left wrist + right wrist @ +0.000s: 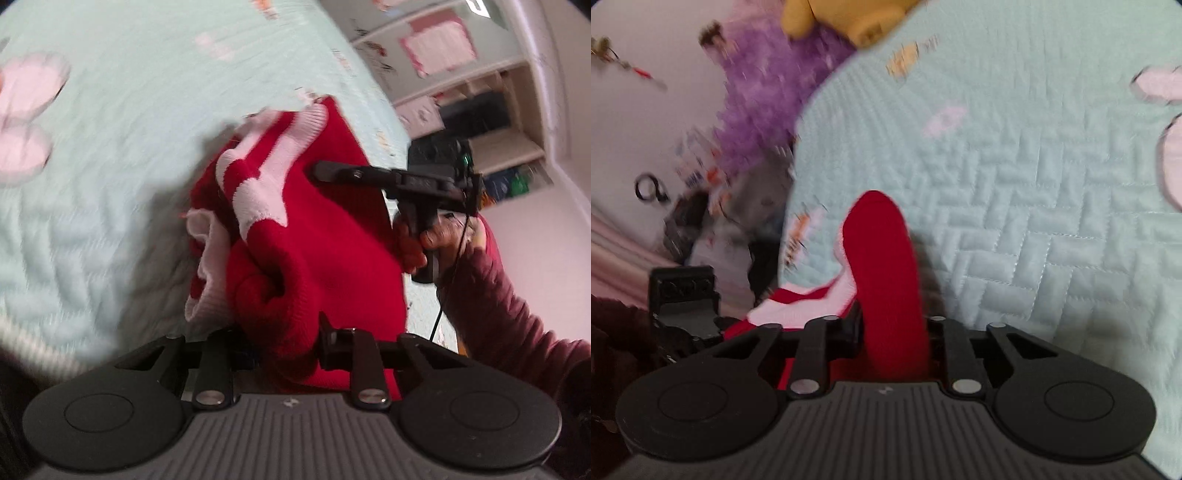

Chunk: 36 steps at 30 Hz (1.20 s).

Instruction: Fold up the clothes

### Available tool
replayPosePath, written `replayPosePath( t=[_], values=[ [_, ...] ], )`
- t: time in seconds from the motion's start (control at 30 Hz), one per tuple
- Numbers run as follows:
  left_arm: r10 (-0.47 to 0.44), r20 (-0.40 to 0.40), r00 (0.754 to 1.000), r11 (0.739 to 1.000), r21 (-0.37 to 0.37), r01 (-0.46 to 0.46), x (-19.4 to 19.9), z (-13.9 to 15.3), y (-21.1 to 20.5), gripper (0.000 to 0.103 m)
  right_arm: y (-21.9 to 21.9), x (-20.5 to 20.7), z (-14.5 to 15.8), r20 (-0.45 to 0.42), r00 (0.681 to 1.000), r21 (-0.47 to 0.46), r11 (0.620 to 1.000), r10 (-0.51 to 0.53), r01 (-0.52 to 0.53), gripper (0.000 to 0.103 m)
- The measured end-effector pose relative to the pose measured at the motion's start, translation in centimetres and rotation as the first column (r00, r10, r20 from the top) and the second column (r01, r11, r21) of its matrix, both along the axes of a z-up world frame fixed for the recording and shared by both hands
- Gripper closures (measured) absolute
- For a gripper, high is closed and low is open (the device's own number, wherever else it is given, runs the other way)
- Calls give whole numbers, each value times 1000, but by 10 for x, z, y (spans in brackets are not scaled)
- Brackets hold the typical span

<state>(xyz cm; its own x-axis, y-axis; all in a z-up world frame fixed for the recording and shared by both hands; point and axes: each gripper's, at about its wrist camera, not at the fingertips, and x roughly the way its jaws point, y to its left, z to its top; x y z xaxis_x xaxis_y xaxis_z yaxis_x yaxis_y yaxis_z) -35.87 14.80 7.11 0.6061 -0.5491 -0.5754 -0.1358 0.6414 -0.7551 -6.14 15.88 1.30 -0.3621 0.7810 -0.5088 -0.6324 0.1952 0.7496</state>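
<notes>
Here, pale quilted bedspread (1034, 221) – shelves (491, 122) behind, blurred; both jaws clamp red sweater (325, 229).

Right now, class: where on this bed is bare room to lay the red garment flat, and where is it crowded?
Free: the quilted mint bedspread beyond the red garment, up to the pink shapes. Crowded: the bed edge by the purple plush, yellow toy, and both grippers.

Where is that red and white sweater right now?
In both wrist views, the red sweater is bunched above the pale quilted bedspread, gripped by both grippers.
</notes>
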Motion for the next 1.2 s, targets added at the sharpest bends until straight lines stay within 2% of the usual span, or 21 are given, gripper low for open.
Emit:
replayPosePath(
  t=[0.1,0.17,0.23,0.33,0.4,0.43,0.47,0.53,0.57,0.63,0.67,0.77,0.83,0.9,0.93,0.97,1.0,1.03,1.07,1.13,1.2],
  values=[
    [-87,93,992,995,50,82,29,24,3,77,-49,-10,24,35,985,113,980,-167,163,82],
    [-195,172,966,974,147,170,66,42,2,77,-94,-20,35,26,945,194,929,-325,314,82],
    [-293,220,930,942,235,241,112,55,-2,78,-136,-31,42,4,877,252,849,-481,465,82],
    [-401,219,890,894,304,328,195,52,-8,77,-179,-35,42,-28,746,279,712,-665,645,82],
    [-383,160,910,895,307,322,245,27,-11,76,-196,-24,30,-68,648,247,617,-758,747,82],
    [-347,125,930,906,301,298,267,9,-11,77,-203,-11,20,-81,597,206,573,-798,793,81],
    [-307,98,947,911,318,262,285,-5,-12,78,-202,0,7,-60,549,150,536,-833,830,76],
    [-206,94,974,938,302,169,299,-19,-7,78,-196,19,-13,35,503,24,504,-864,864,71],
    [-183,118,976,951,272,145,297,-20,-3,78,-194,25,-20,73,494,-27,494,-866,869,70],
    [-158,183,970,966,231,114,289,-16,2,73,-196,26,-18,72,506,5,507,-860,862,63],
    [-151,217,964,967,233,99,287,-12,3,66,-198,25,-13,73,510,36,513,-857,857,51],
    [-135,269,954,962,265,61,291,-1,-6,42,-203,24,5,149,507,90,522,-849,848,44],
    [-144,264,954,952,302,60,299,0,-18,42,-203,34,7,160,512,82,528,-844,845,44],
    [-174,239,955,938,334,87,305,-10,-30,45,-197,45,6,188,518,53,536,-834,843,45],
    [-190,237,953,932,348,99,307,-15,-34,45,-194,48,5,203,522,41,540,-828,840,52],
    [-206,225,952,922,371,112,308,-20,-38,56,-194,48,3,209,525,38,543,-825,839,67],
    [-208,217,954,917,382,113,307,-24,-39,69,-194,47,1,216,527,35,546,-822,837,77],
    [-206,211,955,915,388,112,306,-28,-39,85,-194,46,-1,222,530,31,549,-819,835,80],
    [-205,205,957,912,395,110,305,-32,-38,87,-195,45,-1,225,530,34,551,-817,834,85],
    [-170,238,956,927,369,73,295,-25,-30,88,-199,40,3,203,520,70,542,-830,838,88],
    [-149,282,948,933,357,40,285,-14,-22,88,-204,36,12,142,510,140,527,-849,838,89]
  ],
)
